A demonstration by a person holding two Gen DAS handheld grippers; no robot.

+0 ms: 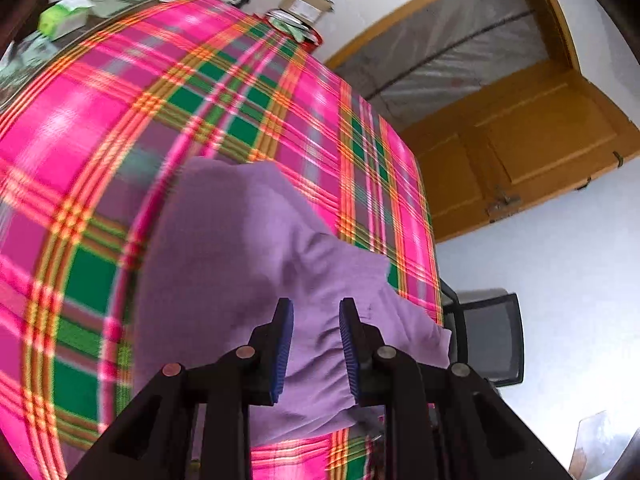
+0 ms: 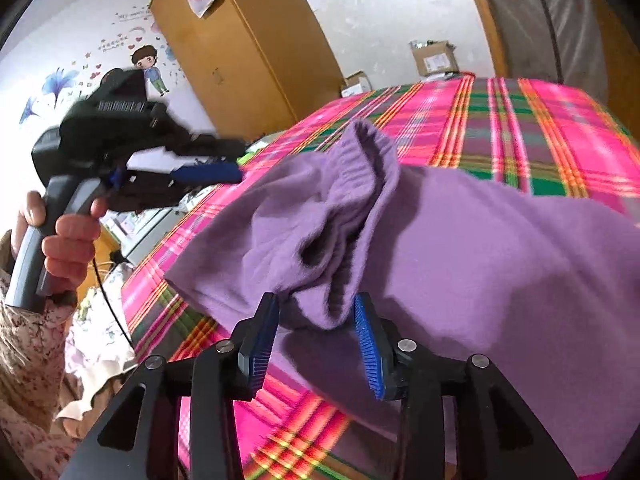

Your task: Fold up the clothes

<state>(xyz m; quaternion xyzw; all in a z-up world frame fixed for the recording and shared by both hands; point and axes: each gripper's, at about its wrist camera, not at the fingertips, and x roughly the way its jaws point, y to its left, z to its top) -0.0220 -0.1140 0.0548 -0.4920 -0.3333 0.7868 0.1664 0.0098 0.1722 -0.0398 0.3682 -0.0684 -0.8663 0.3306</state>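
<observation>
Closest in the right wrist view, the right hand-held gripper (image 2: 318,316) has its blue-padded fingers spread wide, with a ribbed cuff or hem of the purple garment (image 2: 460,248) drooping into the gap between them; the pads are not pressed on the cloth. Beyond it the garment lies bunched and rumpled across the desk, which is covered by a pink, green and orange plaid cloth (image 2: 540,128).

In the left wrist view, the left hand-held gripper (image 1: 316,334) is also open, its fingers apart above the purple garment (image 1: 240,248), with cloth visible between them but not clamped. The garment here reaches the near edge of the plaid cloth (image 1: 100,120).

To the left in the right wrist view, a hand (image 2: 60,240) in a floral sleeve (image 2: 28,360) grips the grey handle of the left hand-held gripper (image 2: 208,162), which is raised above the desk, apart from the garment.

Farther off, cardboard boxes (image 2: 434,58) stand past the far edge of the desk, a black mesh chair (image 1: 490,336) sits beside it, and a wooden door (image 1: 520,144) and a wooden wardrobe (image 2: 248,40) line the walls. Cartoon stickers (image 2: 148,66) decorate the white wall.
</observation>
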